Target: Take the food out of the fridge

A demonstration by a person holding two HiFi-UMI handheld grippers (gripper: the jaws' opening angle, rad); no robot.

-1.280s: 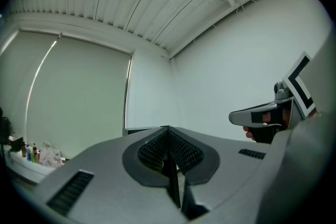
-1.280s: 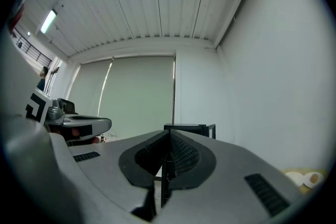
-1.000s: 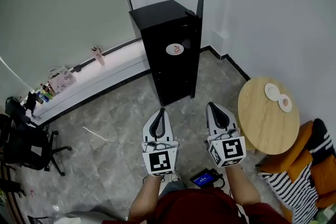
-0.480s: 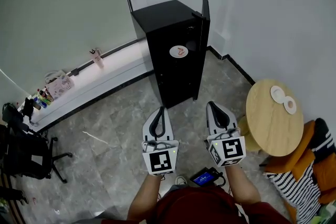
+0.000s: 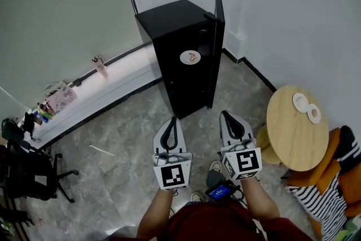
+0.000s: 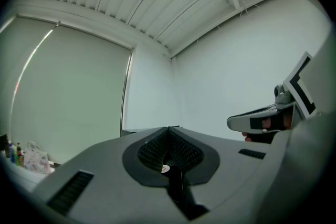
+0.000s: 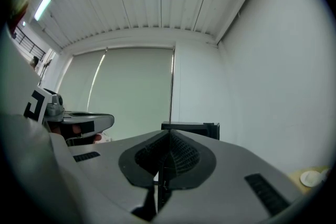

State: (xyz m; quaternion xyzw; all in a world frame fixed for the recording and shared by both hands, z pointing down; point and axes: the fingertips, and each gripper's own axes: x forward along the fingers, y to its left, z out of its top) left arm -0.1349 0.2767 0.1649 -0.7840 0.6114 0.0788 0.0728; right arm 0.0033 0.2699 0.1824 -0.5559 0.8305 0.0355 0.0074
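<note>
- Fridge [image 5: 179,65]: black, upright, top centre of the head view, on the grey stone floor [image 5: 118,149] close to the white wall. Door [image 5: 218,48] is swung open at its right edge, seen edge-on.
- Plate [image 5: 191,57]: small, round, white w/ orange marks, in the upper part of the fridge's dark front. Too small to tell what's on it.
- Left tool [image 5: 172,121]: bottom centre, pointed at the fridge, well short of it. Jaws clenched, nothing btwn them.
- Right tool [image 5: 227,117]: just beside the left one, same heading. Jaws pressed together too, empty.
- Right gripper view: fridge top [image 7: 191,127] shows just above the closed jaw tips.
- Bench [image 5: 296,135]: round, wood, right of frame, apart from the fridge. Two small white dishes [image 5: 300,101] near its far edge.
- Ledge [image 5: 84,87]: along the left wall, w/ bottles and a bag at the left edge.
- Office chair [image 5: 28,161]: black, lower left.
- Striped cloth [image 5: 316,200] on an orange seat, lower right corner.
</note>
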